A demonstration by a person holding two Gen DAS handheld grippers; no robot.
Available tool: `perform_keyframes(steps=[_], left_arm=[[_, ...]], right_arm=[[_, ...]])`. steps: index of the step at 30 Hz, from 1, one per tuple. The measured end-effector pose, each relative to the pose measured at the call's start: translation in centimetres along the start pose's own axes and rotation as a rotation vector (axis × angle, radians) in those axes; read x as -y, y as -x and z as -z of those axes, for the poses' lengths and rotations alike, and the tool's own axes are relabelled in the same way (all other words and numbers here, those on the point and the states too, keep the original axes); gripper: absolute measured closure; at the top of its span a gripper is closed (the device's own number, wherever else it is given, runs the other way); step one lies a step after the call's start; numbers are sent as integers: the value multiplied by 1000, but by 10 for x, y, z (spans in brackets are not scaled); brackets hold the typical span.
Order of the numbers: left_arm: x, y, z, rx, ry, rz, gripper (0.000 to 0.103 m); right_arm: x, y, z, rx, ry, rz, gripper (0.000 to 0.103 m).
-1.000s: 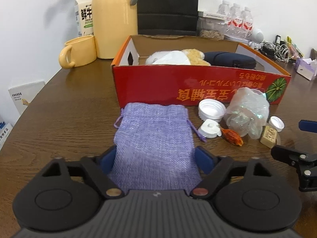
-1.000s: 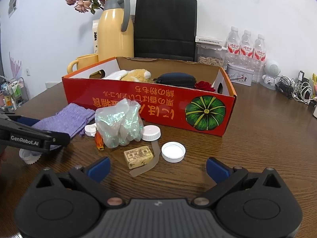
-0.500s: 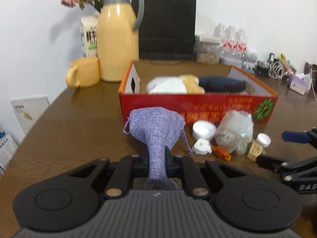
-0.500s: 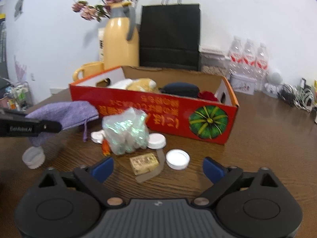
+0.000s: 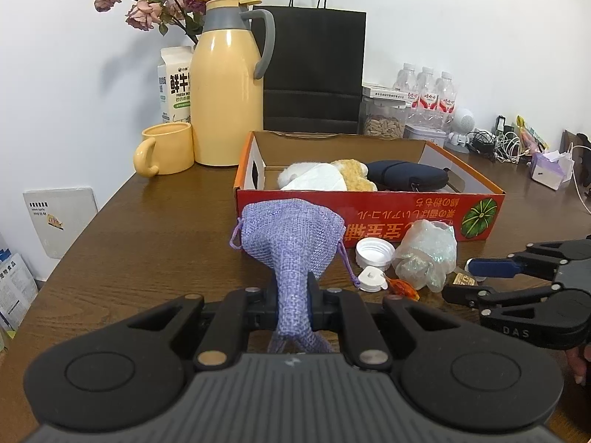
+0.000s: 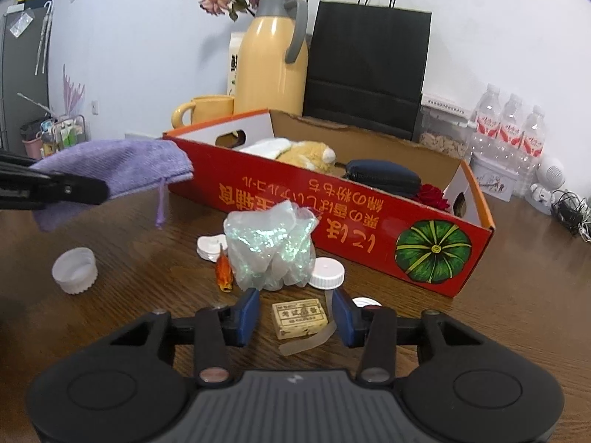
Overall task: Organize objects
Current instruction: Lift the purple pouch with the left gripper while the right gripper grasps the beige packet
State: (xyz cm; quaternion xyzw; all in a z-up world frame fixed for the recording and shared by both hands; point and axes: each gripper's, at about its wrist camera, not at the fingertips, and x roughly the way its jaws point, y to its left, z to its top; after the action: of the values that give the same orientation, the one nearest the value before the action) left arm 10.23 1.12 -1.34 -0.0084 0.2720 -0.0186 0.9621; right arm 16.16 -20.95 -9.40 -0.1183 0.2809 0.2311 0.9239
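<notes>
**Q:** What have your left tongs got?

**A:** My left tongs (image 5: 293, 304) are pressed tight on the purple pouch (image 5: 291, 247), pinching its lower end. The pouch fans out ahead of the tips, clear of the table (image 5: 147, 243), with the red box (image 5: 369, 214) just beyond it. The pouch's bottom edge is hidden behind my own tong body.

**Q:** And the right?

**A:** My right tongs (image 6: 295, 315) have just been closing. The blue pads (image 6: 248, 312) stand either side of the small tan block (image 6: 300, 317), not yet pressing on it as far as I can make out. A pale strip (image 6: 308, 341) runs under the block, partly covered. Just ahead of the tips lies the crumpled clear bag (image 6: 271, 249), with an orange scrap (image 6: 224, 273) at its left, too small to identify. A white cap (image 6: 327, 275) sits at its right; another cap (image 6: 364, 302) is mostly hidden behind my right pad.
</notes>
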Motion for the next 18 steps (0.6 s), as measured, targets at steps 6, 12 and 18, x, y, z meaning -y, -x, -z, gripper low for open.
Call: perform_keyframes(steps=[6, 12, 18], left_arm=[[-2, 0, 0, 0, 8, 5, 92], [-3, 0, 1, 2, 12, 13, 92], [-3, 2, 0, 10, 13, 12, 92]], right_arm=[[0, -5, 0, -21, 11, -1, 70], [2, -6, -1, -30, 18, -14, 70], [1, -2, -1, -14, 24, -15, 71]])
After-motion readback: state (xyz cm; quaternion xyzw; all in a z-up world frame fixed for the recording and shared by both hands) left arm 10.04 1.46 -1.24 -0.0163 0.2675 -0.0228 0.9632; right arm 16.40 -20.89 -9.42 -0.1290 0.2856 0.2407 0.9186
